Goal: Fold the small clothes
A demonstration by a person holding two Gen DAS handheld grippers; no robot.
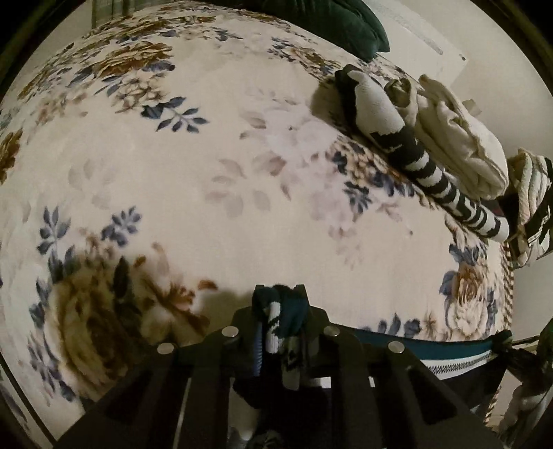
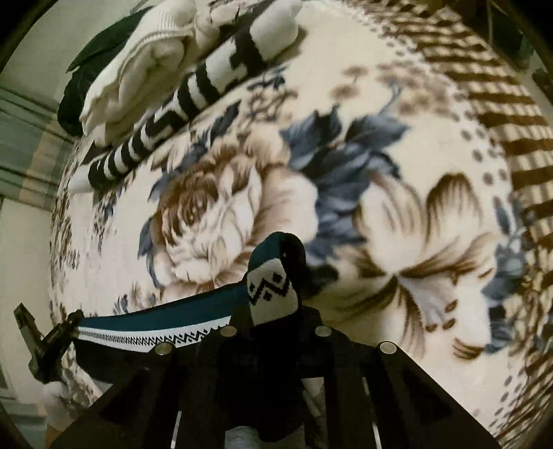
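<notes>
Right wrist view — teal sock (image 2: 193, 319) stretched sideways between right gripper (image 2: 276, 297) and left gripper (image 2: 60, 333), each pinching one end.

The blanket (image 1: 193, 165) is cream with brown roses and blue-grey leaves; in the right wrist view its edge shows brown and cream stripes. The sock (image 2: 273, 286) is teal and black with a white band bearing black zigzags. A long sock (image 1: 446, 186) has black and white stripes. The folded clothes (image 1: 459, 145) are cream. The pillow (image 1: 338, 24) is dark green.
</notes>
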